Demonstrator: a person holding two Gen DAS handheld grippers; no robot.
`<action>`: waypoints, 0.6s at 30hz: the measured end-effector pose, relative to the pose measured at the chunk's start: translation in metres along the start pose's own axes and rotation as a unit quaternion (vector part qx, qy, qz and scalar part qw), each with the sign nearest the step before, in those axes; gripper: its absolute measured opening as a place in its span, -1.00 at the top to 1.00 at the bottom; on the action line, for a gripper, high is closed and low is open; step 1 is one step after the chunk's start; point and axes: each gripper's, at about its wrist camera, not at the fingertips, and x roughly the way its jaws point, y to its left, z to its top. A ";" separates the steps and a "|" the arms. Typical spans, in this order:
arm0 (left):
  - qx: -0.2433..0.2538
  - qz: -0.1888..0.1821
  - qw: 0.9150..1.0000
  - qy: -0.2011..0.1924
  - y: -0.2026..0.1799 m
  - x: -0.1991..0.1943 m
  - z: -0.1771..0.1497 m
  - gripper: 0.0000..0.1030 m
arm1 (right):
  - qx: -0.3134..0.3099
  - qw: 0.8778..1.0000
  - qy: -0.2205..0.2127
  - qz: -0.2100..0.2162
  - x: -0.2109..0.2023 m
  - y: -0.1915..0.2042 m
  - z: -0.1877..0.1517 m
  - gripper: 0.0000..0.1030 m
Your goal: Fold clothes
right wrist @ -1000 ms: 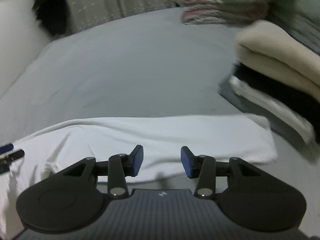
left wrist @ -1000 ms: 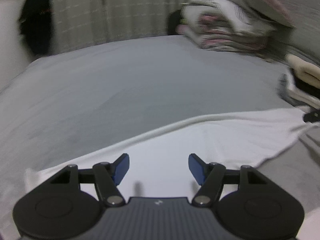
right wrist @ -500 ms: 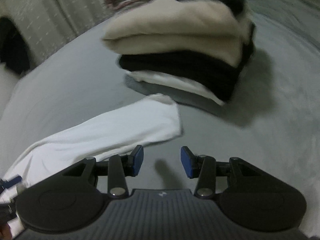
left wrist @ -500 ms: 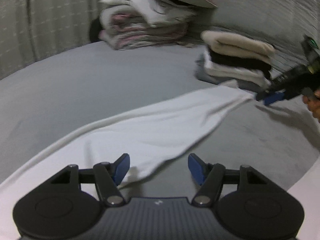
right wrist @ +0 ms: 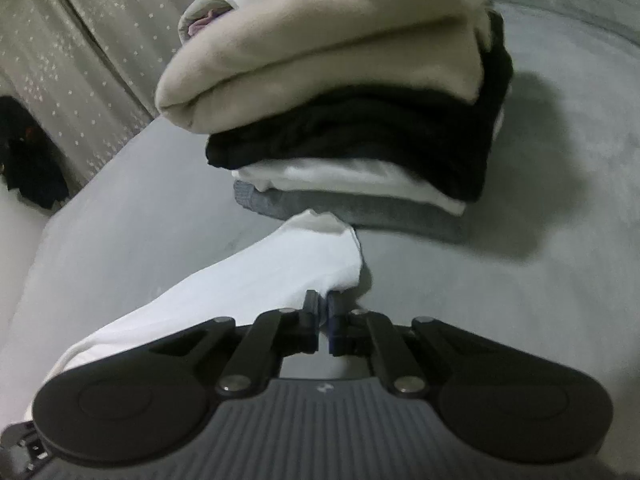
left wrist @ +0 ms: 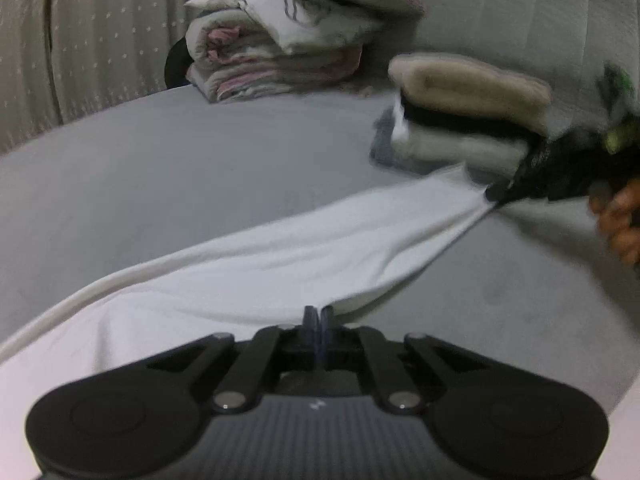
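Note:
A long white garment (left wrist: pixel 280 256) lies stretched across the grey bed (left wrist: pixel 160 168). My left gripper (left wrist: pixel 318 316) is shut on the garment's near edge, with the cloth pinched between its blue pads. In the left wrist view my right gripper (left wrist: pixel 496 196) grips the garment's far end, held by a person's hand (left wrist: pixel 616 220). In the right wrist view the right gripper (right wrist: pixel 323 304) is shut on a corner of the white garment (right wrist: pixel 260 276), just in front of the folded stack.
A stack of folded clothes (right wrist: pixel 360 120), cream on black on white on grey, sits on the bed close behind the garment's end, also seen as the stack (left wrist: pixel 460 120). Piled bedding (left wrist: pixel 280 52) lies at the back. A dotted curtain (left wrist: pixel 80 40) hangs behind.
Both grippers were open and are now shut on the white garment's edge. Both views swung toward the folded stack, and the cloth is now drawn taut between the two grips.

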 end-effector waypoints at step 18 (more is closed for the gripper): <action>-0.006 -0.007 0.999 0.034 0.044 -0.039 -0.006 0.14 | -0.134 0.989 0.010 -0.065 -0.003 0.015 0.001 0.40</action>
